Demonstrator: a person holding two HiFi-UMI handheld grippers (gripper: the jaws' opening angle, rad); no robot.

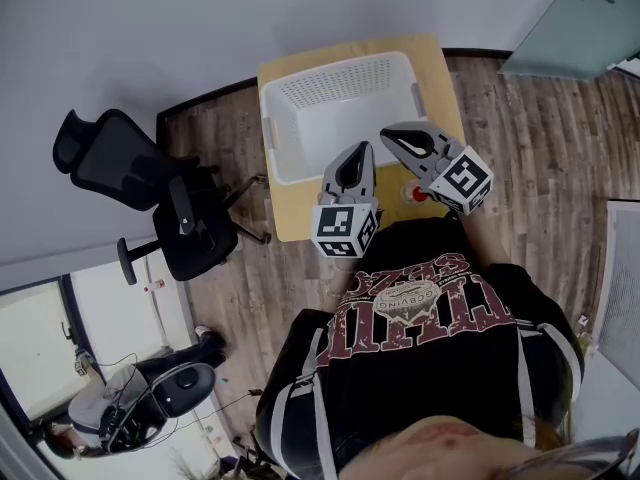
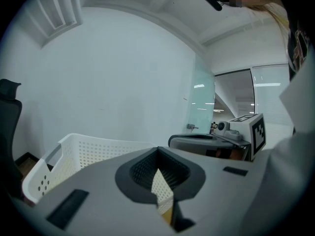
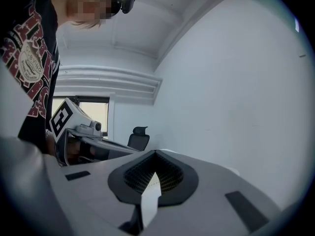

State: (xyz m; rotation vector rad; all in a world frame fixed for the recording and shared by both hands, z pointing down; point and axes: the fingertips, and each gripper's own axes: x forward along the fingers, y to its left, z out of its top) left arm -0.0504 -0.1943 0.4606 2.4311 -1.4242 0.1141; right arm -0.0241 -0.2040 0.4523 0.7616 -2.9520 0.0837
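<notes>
White perforated basket (image 1: 340, 83) on wooden table (image 1: 298, 210)

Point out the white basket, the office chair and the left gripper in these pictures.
white basket (image 1: 340, 83): head view, on its perforated far wall.
office chair (image 1: 112, 158): head view, on its black backrest.
left gripper (image 1: 362, 151): head view, at its tip, where the two jaws meet.

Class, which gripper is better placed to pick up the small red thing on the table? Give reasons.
Right, probably: in the head view the red thing lies close by the right gripper, while the left gripper is farther from it. Both are shut and empty.
</notes>
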